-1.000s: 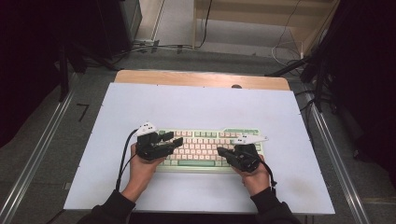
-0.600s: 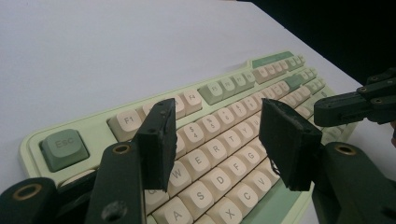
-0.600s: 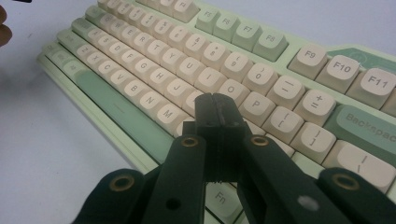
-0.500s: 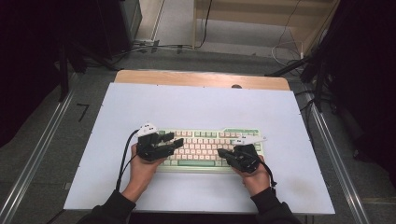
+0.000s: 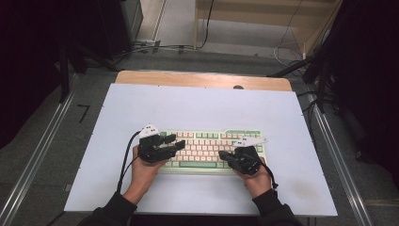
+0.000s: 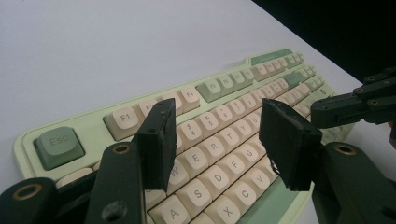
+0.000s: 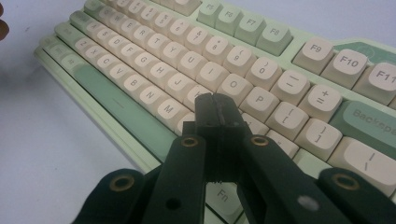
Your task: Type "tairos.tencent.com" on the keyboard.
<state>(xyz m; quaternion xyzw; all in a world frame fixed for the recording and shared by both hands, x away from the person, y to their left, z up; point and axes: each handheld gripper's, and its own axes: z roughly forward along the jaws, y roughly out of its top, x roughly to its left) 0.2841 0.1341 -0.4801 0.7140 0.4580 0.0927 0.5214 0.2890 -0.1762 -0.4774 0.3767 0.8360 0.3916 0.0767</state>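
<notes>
Nothing has shifted since a second ago: the keyboard [image 5: 211, 149] lies near the desk's [image 5: 197, 106] front edge. Left gripper [image 6: 215, 140] hovers over its left keys, jaws apart and empty; right gripper [image 7: 217, 109], jaws together, sits above the right-hand letters. Bare desk lies all around.

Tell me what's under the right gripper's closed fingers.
The keyboard: the right gripper, fingers shut, sits over cream keys near M and the comma row. The keys directly beneath its fingers are covered, so which one it touches can't be seen.
</notes>
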